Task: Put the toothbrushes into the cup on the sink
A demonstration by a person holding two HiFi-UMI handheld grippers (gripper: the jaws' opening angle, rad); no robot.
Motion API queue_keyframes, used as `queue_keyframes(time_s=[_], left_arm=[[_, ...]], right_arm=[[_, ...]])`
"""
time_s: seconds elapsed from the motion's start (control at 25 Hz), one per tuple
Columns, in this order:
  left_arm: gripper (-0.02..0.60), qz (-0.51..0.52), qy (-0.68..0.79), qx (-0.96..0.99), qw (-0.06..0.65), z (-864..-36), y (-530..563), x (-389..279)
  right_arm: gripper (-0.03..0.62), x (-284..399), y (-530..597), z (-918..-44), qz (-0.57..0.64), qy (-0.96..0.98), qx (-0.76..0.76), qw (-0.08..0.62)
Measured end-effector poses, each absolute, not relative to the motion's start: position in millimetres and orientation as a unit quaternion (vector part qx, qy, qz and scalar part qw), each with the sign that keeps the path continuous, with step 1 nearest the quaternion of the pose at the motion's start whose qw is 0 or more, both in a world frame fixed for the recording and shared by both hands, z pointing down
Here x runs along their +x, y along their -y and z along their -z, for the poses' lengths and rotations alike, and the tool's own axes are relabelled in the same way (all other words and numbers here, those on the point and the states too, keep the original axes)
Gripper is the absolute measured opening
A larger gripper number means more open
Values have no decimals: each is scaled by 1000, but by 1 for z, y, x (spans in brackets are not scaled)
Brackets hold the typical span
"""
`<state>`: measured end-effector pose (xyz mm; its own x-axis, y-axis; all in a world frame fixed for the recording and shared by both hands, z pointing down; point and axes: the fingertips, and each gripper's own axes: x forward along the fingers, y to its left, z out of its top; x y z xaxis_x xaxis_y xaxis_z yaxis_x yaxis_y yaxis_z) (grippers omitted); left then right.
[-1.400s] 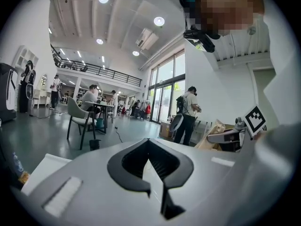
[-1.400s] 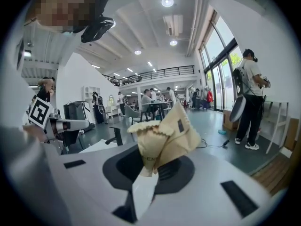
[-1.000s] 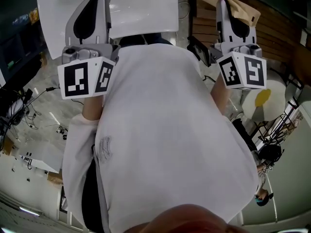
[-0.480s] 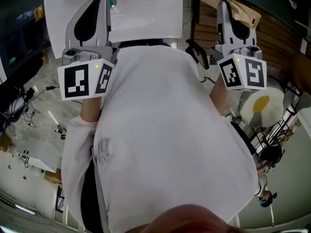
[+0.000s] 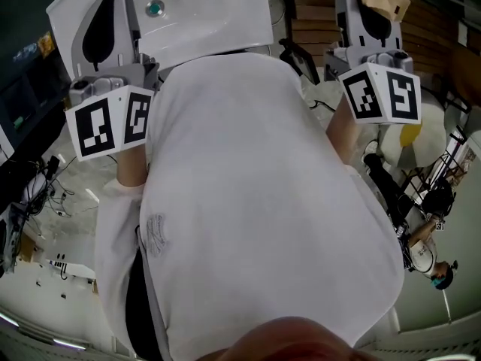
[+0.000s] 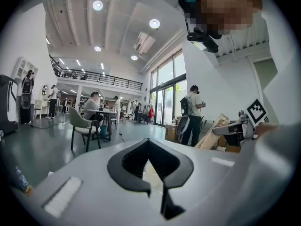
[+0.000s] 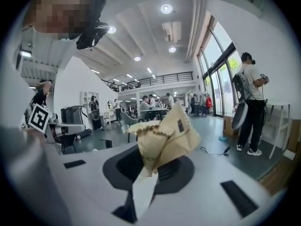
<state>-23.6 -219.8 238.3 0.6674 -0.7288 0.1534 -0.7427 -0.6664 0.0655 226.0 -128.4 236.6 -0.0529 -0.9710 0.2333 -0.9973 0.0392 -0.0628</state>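
Beige cloth (image 7: 164, 133) clamped in right gripper (image 7: 151, 167), jaws nearly together on its lower fold. Cloth fans up across frame centre. Left gripper (image 6: 150, 169): pale jaws look together, nothing between. White sink (image 5: 210, 13) at top of head view, cut by upper edge, left gripper over its left part, right gripper clear of its right edge. Open hall ahead in both gripper views. Shirt (image 5: 248, 186) fills head view centre. Cup, toothbrushes not made out.
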Motion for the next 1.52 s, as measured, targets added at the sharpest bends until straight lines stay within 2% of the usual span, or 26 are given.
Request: queue_keyframes(time_s=[1.04, 1.52], left_arm=[[2, -51, 407, 910, 62, -248, 231, -15], [2, -38, 394, 917, 46, -234, 224, -3]], right_arm=[[49, 244, 154, -219, -68, 714, 695, 53], [49, 232, 175, -212, -42, 734, 676, 50]])
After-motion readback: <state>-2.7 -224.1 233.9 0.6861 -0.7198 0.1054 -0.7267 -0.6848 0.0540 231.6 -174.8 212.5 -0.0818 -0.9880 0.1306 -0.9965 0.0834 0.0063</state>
